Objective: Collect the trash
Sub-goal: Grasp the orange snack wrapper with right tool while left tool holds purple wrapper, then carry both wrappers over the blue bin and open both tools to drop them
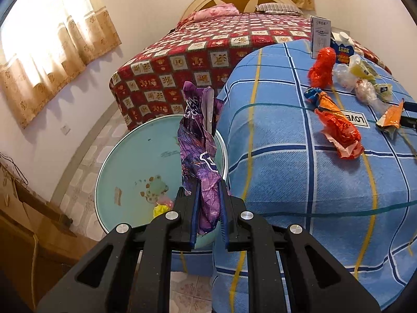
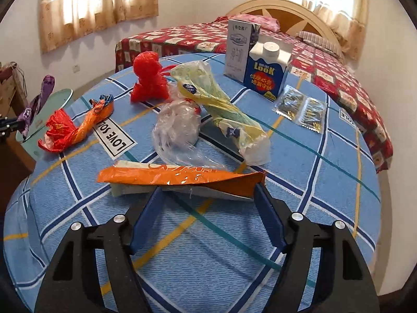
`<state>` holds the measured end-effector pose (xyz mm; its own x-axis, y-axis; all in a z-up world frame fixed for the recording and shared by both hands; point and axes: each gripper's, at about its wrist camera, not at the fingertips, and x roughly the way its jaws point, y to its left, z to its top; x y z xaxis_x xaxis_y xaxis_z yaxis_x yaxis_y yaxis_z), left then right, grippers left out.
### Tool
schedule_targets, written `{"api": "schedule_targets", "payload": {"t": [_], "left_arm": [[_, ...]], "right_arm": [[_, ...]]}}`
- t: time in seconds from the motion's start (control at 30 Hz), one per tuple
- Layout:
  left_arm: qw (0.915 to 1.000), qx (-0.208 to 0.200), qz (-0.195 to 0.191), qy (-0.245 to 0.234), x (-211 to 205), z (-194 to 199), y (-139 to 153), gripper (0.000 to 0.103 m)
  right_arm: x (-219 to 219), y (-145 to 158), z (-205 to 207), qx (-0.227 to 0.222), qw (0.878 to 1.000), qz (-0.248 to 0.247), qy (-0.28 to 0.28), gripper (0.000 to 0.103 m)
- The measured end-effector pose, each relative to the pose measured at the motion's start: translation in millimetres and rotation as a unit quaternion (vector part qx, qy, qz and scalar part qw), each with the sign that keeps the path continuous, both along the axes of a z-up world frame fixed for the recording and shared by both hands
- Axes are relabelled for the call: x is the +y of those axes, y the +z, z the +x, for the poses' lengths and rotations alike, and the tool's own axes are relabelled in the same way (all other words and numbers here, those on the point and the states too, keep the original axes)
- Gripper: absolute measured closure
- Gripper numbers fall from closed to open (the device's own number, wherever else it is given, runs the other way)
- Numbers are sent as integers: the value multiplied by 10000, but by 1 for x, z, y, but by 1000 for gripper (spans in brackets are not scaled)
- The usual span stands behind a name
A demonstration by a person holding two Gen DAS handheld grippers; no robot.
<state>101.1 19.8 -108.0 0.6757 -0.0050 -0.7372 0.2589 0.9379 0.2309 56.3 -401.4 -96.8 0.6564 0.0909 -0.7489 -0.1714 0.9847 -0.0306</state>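
Crumpled bags and cartons (image 2: 268, 70) are scattered beyond the orange wrapper (image 2: 179, 176), bracketed by the right gripper's (image 2: 208, 195) wide jaws; a purple wrapper (image 1: 202, 156) is clamped in the left gripper (image 1: 209, 185).

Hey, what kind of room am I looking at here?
Most likely a bedroom in a home: a bed with a red patterned cover and pillows against a headboard, curtained windows, and a table under a blue checked cloth strewn with wrappers.
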Motion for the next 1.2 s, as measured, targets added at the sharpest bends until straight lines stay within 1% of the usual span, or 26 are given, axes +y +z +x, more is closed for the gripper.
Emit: {"api": "schedule_targets", "payload": {"t": [0.03,0.1,0.2,0.27,0.3,0.37,0.5,0.53,0.6,0.63,0.67,0.7,0.73,0.87,0.97,1.0,1.03,1.1,1.2], "left_arm": [[10000,5,6,-2,0,0,0,89],[10000,4,2,-1,0,0,0,89],[10000,-5,0,-1,0,0,-1,89],[10000,1,-13,11,1,1,0,89],[10000,6,-17,13,1,1,0,89],[10000,15,-10,16,1,2,-1,89],[10000,40,-5,4,0,2,-2,89],[10000,40,-4,1,0,2,-1,89],[10000,28,-4,18,0,2,-1,89],[10000,25,-7,28,0,2,-1,89],[10000,19,-11,50,1,2,-1,89],[10000,16,-12,71,2,2,-1,89],[10000,18,-10,92,4,2,-1,89],[9999,26,-16,151,10,1,0,89],[9998,25,-33,199,16,0,1,89],[9998,18,-31,215,18,0,2,89],[9997,8,-27,239,21,0,3,89],[9996,6,-19,283,25,0,3,89],[9994,4,4,343,32,1,3,89]], "right_arm": [[0,1,0,-5,10000,13,-20,31],[4,2,-1,-88,9997,-187,-125,31],[10,4,-3,-139,9992,-378,-67,30],[15,6,-3,-283,9966,-778,48,23],[16,6,-2,-330,9944,-1004,93,22],[15,4,2,-287,9940,-1044,180,20],[8,-5,16,-57,9952,-878,432,19],[5,-8,19,63,9964,-672,518,19],[1,-11,24,268,9974,-335,576,33],[-1,-12,26,403,9975,-163,563,51],[-1,-12,26,443,9974,-61,566,60],[-1,-12,23,448,9973,38,581,65],[2,-12,21,445,9974,59,569,77],[11,-9,10,343,9978,140,549,96],[19,-1,-3,147,9981,293,529,99],[20,0,-4,126,9981,296,531,99],[26,7,-12,-23,9979,331,549,99],[29,12,-14,-129,9975,370,581,99],[44,26,-20,-404,9962,347,691,99]]}}
